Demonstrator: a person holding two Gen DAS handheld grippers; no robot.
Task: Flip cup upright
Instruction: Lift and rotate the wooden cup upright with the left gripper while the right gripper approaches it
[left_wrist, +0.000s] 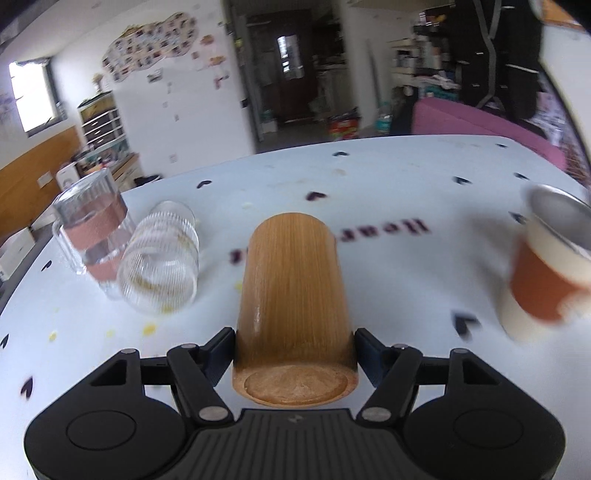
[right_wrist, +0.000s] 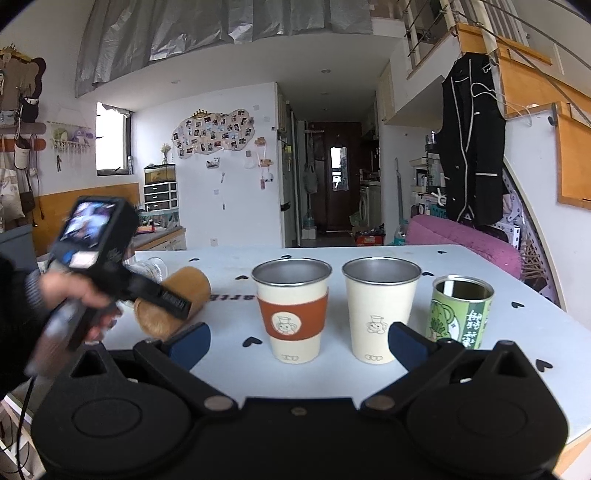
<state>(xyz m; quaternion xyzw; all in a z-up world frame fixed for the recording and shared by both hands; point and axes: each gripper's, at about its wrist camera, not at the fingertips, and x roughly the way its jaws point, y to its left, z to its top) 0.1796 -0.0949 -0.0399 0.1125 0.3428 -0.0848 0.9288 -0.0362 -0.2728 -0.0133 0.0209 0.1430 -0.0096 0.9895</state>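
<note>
Lying sideways, wooden cup (left_wrist: 293, 295), base toward left tongs (left_wrist: 295, 356)

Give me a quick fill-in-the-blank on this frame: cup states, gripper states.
1. The left gripper is shut on the ____ cup, which lies on its side.
2. The right gripper is ____, holding nothing.
3. The cup with the orange sleeve stands ____ on the table.
4. The ribbed clear glass lies on its ____.

Missing words: wooden; open; upright; side
</note>
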